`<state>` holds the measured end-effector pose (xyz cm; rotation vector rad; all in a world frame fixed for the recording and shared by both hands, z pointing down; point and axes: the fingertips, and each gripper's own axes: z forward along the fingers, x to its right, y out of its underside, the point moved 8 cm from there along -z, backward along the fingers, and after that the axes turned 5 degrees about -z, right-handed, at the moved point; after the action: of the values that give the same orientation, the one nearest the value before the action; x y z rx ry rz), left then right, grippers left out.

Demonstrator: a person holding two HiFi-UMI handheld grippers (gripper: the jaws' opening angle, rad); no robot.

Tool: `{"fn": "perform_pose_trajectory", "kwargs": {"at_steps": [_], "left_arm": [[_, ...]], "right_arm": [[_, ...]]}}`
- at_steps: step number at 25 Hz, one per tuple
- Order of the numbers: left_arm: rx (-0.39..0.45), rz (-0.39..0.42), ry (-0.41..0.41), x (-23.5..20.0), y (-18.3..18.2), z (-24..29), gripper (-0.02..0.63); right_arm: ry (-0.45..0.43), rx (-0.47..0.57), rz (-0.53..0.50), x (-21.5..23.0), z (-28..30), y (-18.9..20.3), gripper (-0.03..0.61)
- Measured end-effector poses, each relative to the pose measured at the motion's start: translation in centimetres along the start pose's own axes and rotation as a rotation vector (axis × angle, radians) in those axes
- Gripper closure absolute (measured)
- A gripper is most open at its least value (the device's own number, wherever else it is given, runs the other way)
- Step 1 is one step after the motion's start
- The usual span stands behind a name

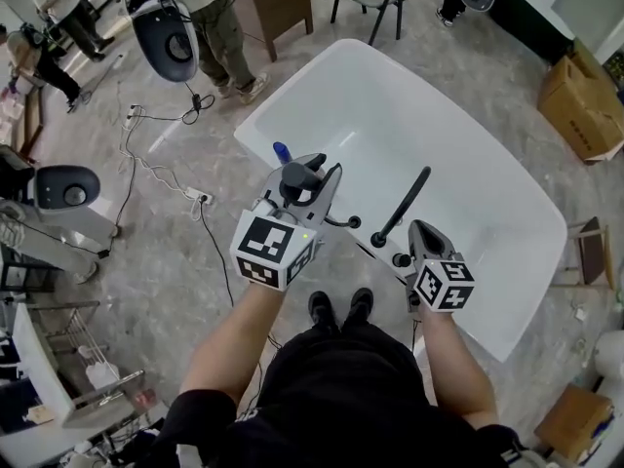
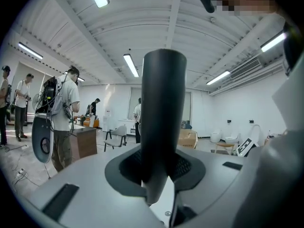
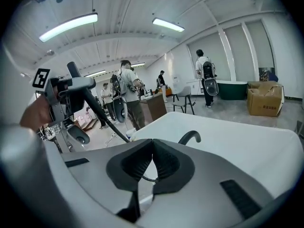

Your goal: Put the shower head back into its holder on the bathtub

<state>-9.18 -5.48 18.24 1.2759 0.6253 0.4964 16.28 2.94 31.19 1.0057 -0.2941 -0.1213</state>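
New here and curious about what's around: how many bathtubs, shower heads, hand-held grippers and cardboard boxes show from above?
Bathtub: 1
Shower head: 1
Hand-held grippers, left and right: 2
Cardboard boxes: 2
Total: 6

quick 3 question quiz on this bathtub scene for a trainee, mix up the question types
1. True or false: the left claw grips the black shower head.
2. The right claw is: A wide open, B shut, C out of every view.
3. Fill in: the bathtub is coloured ___.
Key: 1 true; 2 B; 3 white.
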Motion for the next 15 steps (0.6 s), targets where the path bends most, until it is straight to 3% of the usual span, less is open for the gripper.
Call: {"fn": "perform_pose_trajectory", "kwargs": {"at_steps": [10, 15], "left_arm": [[0.086, 0.011, 0.057, 3.6, -4.5, 1.2, 0.506], [0.061, 0.037, 0.077, 4.4, -4.1, 1.9, 0.506]], "right_arm": [[0.008, 0.115, -0.005, 3.3, -2.1, -5.4, 0.565], [0.007, 0.152, -0.023, 3.4, -2.4, -6.8, 0.565]]}}
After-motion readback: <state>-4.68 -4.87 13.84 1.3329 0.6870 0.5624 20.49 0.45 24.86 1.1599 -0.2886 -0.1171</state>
